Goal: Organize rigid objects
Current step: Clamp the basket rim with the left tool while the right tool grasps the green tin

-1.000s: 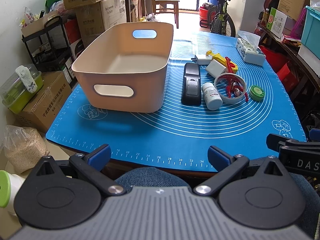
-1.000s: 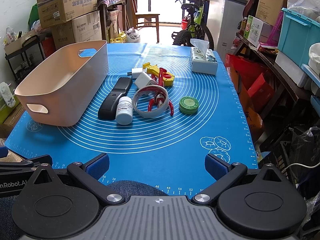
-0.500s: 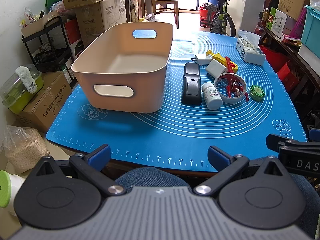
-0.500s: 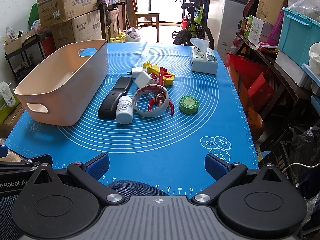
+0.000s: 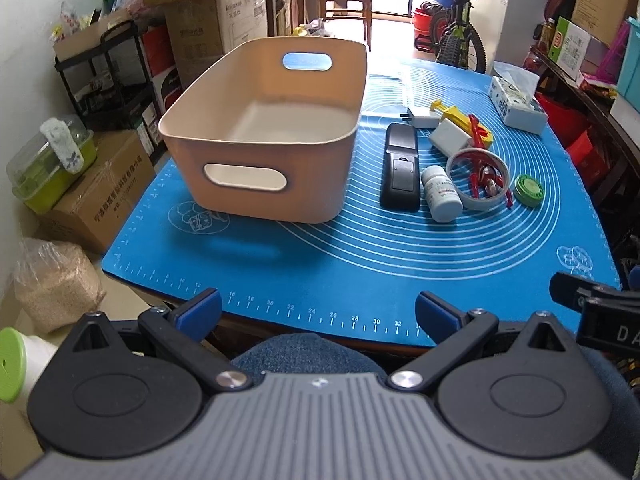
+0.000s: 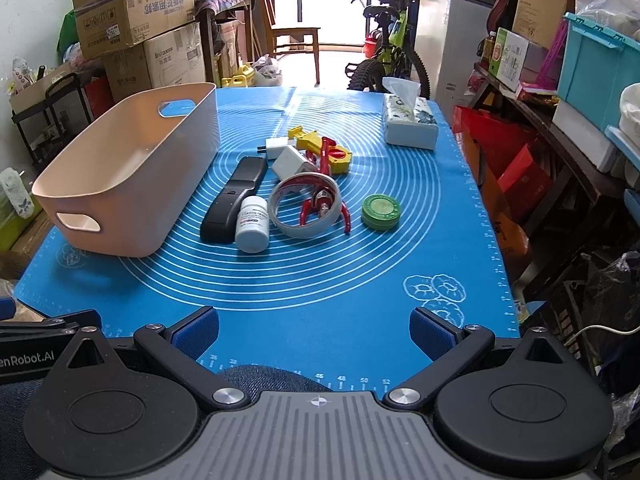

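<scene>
Where ringed blue mat (image 5: 360,264) lies: smooth beige plastic bin (image 5: 264,184).

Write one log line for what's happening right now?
left gripper: open, empty | right gripper: open, empty | bin: empty | remote, bottle: on mat

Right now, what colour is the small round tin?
Green, clearest in the right wrist view.

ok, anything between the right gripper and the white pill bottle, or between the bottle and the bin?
Nothing visible blocks the right gripper: only bare blue mat lies before the white pill bottle. Toward the bin, the black remote lies alongside the bottle on that side, so the bottle must be lifted over it and the bin's wall.
</scene>
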The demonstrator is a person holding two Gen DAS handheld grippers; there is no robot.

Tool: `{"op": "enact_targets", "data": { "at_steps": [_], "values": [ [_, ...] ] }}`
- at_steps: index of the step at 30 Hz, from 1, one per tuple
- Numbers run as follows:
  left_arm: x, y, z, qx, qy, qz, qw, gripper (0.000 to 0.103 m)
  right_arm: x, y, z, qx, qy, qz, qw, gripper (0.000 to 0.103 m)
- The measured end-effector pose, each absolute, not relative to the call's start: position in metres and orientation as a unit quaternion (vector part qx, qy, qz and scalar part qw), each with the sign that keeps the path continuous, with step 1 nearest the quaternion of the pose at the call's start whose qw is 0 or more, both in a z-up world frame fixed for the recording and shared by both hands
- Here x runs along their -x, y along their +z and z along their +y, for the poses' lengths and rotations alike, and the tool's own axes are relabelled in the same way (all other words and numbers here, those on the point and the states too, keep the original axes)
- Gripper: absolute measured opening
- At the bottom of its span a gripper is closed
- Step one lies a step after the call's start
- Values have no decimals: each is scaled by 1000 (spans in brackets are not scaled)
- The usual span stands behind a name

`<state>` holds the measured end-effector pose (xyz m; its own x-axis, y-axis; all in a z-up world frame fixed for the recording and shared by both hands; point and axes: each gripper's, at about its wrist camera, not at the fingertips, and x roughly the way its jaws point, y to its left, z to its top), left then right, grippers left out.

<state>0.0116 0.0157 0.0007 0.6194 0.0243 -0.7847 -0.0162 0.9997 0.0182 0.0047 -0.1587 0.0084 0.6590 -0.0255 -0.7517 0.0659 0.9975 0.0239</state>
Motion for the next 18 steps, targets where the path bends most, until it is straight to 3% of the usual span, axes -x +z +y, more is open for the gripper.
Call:
{"op": "enact_targets", "data": {
  "at_steps": [6,18],
  "values": [
    [-42,16,33,-28,51,413,909,102,-25,19,-159,-9,-18,394,919,101],
    [-158,31,112,28,120,430,894,102,-105,5,-191,-57,13,390,919,101]
  ]
}}
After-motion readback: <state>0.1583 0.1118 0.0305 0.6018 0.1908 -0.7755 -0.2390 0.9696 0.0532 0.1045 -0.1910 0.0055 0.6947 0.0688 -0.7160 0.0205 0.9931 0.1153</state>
